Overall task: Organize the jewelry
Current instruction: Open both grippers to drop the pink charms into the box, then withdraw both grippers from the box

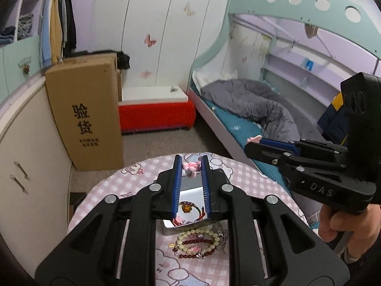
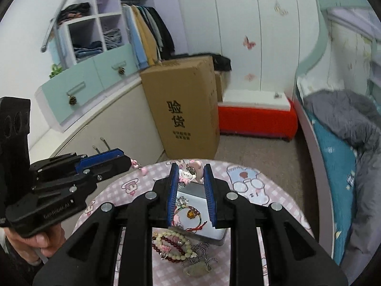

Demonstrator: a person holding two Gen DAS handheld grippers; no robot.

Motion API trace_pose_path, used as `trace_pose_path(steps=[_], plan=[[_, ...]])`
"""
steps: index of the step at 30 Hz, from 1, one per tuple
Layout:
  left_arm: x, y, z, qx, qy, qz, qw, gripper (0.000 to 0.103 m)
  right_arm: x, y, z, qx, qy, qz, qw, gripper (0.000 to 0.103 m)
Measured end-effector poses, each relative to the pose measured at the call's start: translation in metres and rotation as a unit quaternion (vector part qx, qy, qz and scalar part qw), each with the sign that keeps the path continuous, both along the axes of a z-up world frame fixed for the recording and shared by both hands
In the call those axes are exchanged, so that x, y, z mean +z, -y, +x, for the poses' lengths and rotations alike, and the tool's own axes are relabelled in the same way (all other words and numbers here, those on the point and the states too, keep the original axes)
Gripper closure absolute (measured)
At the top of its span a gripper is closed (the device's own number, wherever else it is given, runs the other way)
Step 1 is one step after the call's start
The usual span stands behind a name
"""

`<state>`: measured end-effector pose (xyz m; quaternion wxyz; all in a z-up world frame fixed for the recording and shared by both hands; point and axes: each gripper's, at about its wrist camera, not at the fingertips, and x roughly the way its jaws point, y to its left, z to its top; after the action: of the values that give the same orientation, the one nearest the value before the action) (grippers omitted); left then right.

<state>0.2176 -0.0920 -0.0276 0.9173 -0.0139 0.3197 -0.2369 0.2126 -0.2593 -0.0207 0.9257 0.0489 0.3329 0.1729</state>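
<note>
A round pink-checked tabletop [image 1: 102, 188] is sitting in a bedroom, a bed [image 1: 228, 119] lying far right. Both tools – left [image 1: 191, 166], right [image 2: 190, 170] – are pinching pink charms above a tin [image 2: 214, 234]; bead bracelets [image 2: 171, 243] are lying just near it.

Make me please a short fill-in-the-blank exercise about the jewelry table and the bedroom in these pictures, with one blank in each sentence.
1. The table with the pink checked cloth has a ___ top.
2. The red string bracelet lies ___ the open metal tin.
3. The left gripper is shut on a small charm of ___ colour.
4. The blanket on the bed is ___.

Missing words: round; inside; pink; grey.
</note>
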Motion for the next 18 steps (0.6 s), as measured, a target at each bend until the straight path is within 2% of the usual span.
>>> trace_pose_path(steps=[3, 9, 10, 11, 12, 13, 14, 15, 18], plan=[[-0.013, 0.008, 0.018, -0.008, -0.033, -0.001, 0.9994, 0.087, -0.016, 0.003, 0.016, -0.008, -0.03, 0.009, 0.999, 0.083], [-0.03, 0.018, 0.04, -0.018, -0.059, 0.021, 0.9979, 0.086, -0.035, 0.019, 0.034, -0.018, -0.069, 0.052, 0.996, 0.081], [-0.03, 0.018, 0.042, -0.01, -0.061, 0.028, 0.9977, 0.076, -0.036, 0.023, 0.037, -0.019, -0.075, 0.062, 0.995, 0.071], [-0.031, 0.017, 0.044, 0.002, -0.065, 0.038, 0.9971, 0.038, -0.036, 0.026, 0.038, -0.024, -0.077, 0.068, 0.994, 0.061], [-0.029, 0.014, 0.045, 0.013, -0.061, 0.041, 0.9972, 0.02, -0.035, 0.03, 0.038, -0.035, -0.073, 0.071, 0.994, 0.036], [-0.025, 0.011, 0.043, 0.026, -0.043, 0.036, 0.9981, 0.008, -0.033, 0.033, 0.038, -0.05, -0.066, 0.072, 0.994, 0.02], [-0.02, 0.005, 0.037, 0.039, -0.017, 0.032, 0.9986, 0.007, -0.031, 0.038, 0.036, -0.057, -0.06, 0.084, 0.993, 0.015], [-0.016, 0.003, 0.036, 0.042, -0.013, 0.035, 0.9984, 0.007, -0.03, 0.042, 0.034, -0.065, -0.059, 0.093, 0.992, 0.008], [-0.008, -0.006, 0.027, 0.068, -0.001, 0.052, 0.9963, 0.007, -0.023, 0.045, 0.026, -0.09, -0.051, 0.089, 0.991, 0.008]])
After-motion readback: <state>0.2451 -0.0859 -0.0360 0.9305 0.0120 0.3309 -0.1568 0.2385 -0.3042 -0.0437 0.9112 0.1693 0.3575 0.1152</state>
